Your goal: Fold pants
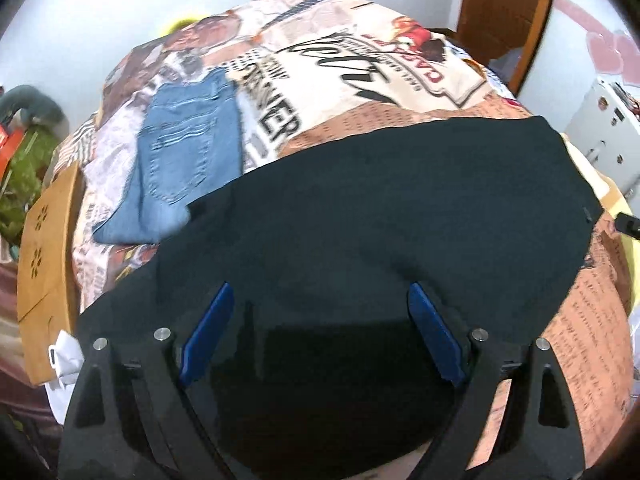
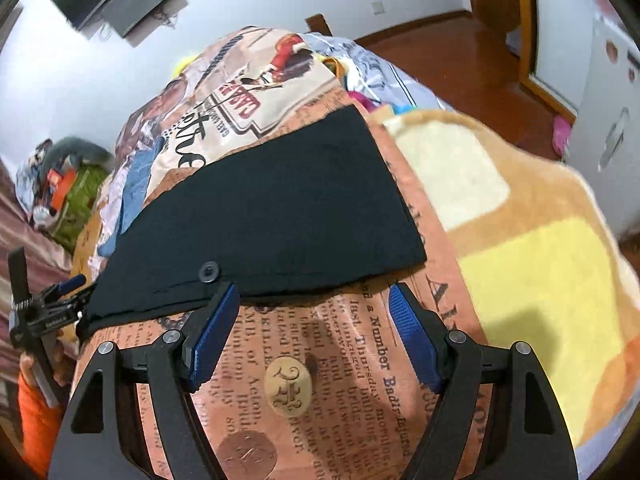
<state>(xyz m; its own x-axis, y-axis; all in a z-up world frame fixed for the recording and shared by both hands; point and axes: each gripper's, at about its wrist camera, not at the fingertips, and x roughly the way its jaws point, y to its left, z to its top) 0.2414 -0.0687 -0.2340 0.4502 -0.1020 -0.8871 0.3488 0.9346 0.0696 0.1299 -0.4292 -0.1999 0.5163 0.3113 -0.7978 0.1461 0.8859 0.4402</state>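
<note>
Black pants (image 1: 380, 216) lay half-folded beside jeans (image 1: 180, 152) | my left gripper (image 1: 320, 332) and right gripper (image 2: 314, 332) gaped empty | final folds remained, I judged

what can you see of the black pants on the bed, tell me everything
The black pants look like plain, matte woven cloth, lying flat and smooth across the newspaper-print bedcover. A dark round button sits near the edge closest to the right wrist camera. One end overlaps the folded blue jeans. The left gripper hangs open over the cloth; the right gripper is open just beside the near edge. Neither grips it.
</note>
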